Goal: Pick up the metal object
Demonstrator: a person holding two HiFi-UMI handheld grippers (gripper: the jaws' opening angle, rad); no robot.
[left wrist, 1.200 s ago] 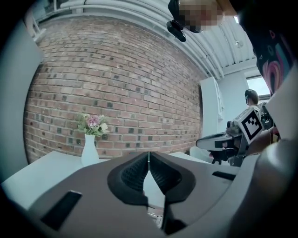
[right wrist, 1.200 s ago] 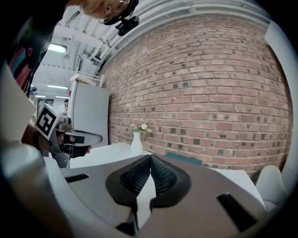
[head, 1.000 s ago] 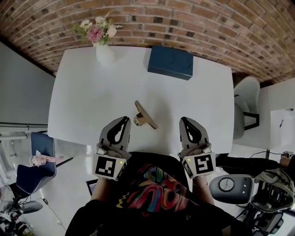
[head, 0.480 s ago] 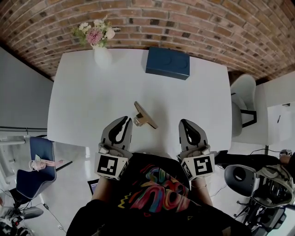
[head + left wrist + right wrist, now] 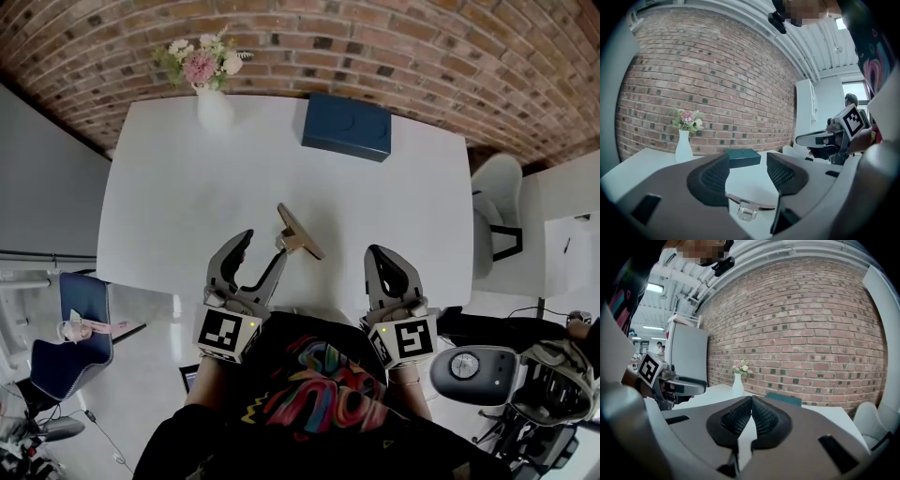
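The metal object [image 5: 298,232], a brass-coloured bar with a small block at its near end, lies on the white table [image 5: 169,206] near the front edge. My left gripper [image 5: 262,247] is just short of it, its right fingertip close to the block. Its jaws are opening and nothing is between them. In the left gripper view the metal object [image 5: 747,206] shows low down, beyond the left gripper [image 5: 747,169]. My right gripper [image 5: 378,253] hovers over the table's front edge to the right, shut and empty; the right gripper view shows the right gripper [image 5: 751,402] with its pads pressed together.
A dark blue box [image 5: 347,127] sits at the back of the table and a white vase of flowers [image 5: 212,108] at the back left. A white chair [image 5: 497,202] stands to the right of the table. A brick wall runs behind.
My left gripper's jaws have gone from shut to spread apart, and it has edged toward the metal object. The right gripper has stayed where it was, shut.
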